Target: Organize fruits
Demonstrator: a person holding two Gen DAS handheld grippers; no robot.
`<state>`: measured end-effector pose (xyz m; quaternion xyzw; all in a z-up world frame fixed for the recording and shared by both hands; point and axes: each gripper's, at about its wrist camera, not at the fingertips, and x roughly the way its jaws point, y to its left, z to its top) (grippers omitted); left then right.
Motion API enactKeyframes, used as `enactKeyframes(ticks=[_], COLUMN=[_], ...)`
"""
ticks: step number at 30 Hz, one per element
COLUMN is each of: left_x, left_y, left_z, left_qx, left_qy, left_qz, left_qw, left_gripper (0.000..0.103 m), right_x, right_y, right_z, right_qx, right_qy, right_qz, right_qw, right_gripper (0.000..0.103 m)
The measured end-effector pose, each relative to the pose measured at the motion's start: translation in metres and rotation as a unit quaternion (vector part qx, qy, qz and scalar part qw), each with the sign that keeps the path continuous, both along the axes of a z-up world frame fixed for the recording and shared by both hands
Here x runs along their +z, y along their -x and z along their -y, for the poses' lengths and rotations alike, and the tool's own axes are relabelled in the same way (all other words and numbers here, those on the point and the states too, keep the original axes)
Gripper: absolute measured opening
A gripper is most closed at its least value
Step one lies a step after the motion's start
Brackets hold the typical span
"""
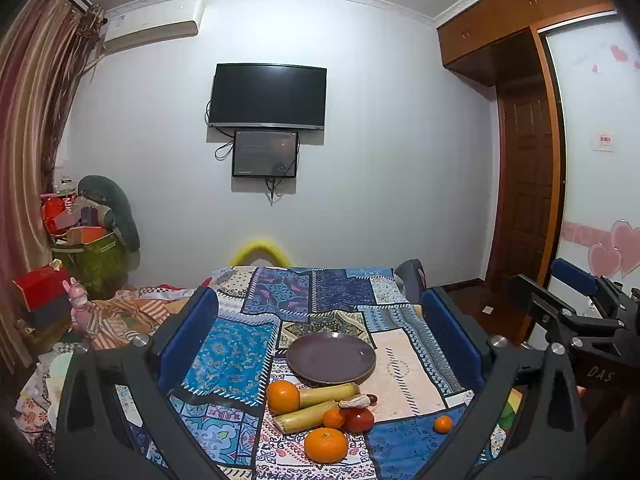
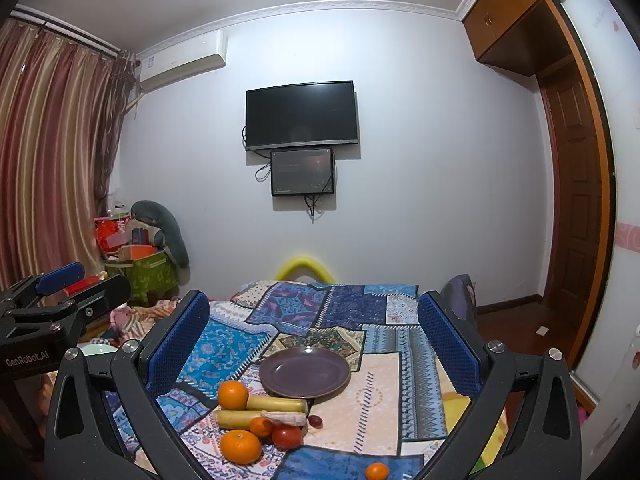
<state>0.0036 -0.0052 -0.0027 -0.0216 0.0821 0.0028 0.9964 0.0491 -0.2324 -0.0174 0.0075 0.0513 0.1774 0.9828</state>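
Observation:
An empty purple plate (image 1: 331, 357) (image 2: 305, 371) sits on a patchwork cloth. In front of it lies a pile of fruit: a large orange (image 1: 283, 397) (image 2: 233, 395), two pale yellow sugarcane pieces (image 1: 328, 394) (image 2: 277, 404), a small mandarin (image 1: 334, 418) (image 2: 261, 427), a red tomato (image 1: 359, 420) (image 2: 287, 436), another large orange (image 1: 325, 445) (image 2: 240, 446) and a dark grape (image 2: 316, 421). A lone mandarin (image 1: 442, 424) (image 2: 377, 472) lies to the right. My left gripper (image 1: 320, 312) and right gripper (image 2: 314, 312) are open, empty, held above and behind the fruit.
The patchwork cloth (image 1: 348, 292) (image 2: 384, 384) covers a bed or table running toward the far wall. Clutter and boxes (image 1: 80, 240) stand at the left, a wooden door (image 1: 524, 184) at the right. The right gripper (image 1: 580, 312) shows at the left wrist view's right edge.

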Motion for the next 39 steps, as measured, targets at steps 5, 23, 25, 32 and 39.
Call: enactKeyframes(ticks=[5, 23, 25, 32, 39], left_x=[0.0003, 0.0011, 0.0006, -0.0001, -0.0002], left_y=[0.0001, 0.0006, 0.0, -0.0009, -0.0005], left_z=[0.0, 0.0026, 0.0028, 0.0028, 0.0022], left_qx=[-0.001, -0.002, -0.003, -0.004, -0.003], left_qy=[0.0, 0.0, 0.0, -0.001, -0.001], left_qz=[-0.001, -0.003, -0.003, -0.003, -0.002], left_qw=[1.0, 1.0, 1.0, 1.0, 1.0], left_gripper=[0.103, 0.103, 0.103, 0.103, 0.103], right_x=[0.0008, 0.0035, 0.0031, 0.001, -0.0002], right_y=[0.0004, 0.0033, 0.0034, 0.004, 0.0041], right_z=[0.0005, 0.0015, 0.0017, 0.0025, 0.0035], right_qx=[0.0, 0.001, 0.001, 0.0, 0.0], right_qy=[0.0, -0.003, -0.004, -0.006, -0.006], right_qz=[0.001, 0.002, 0.002, 0.003, 0.004], right_qw=[1.0, 1.0, 1.0, 1.0, 1.0], right_gripper=[0.103, 0.103, 0.103, 0.103, 0.103])
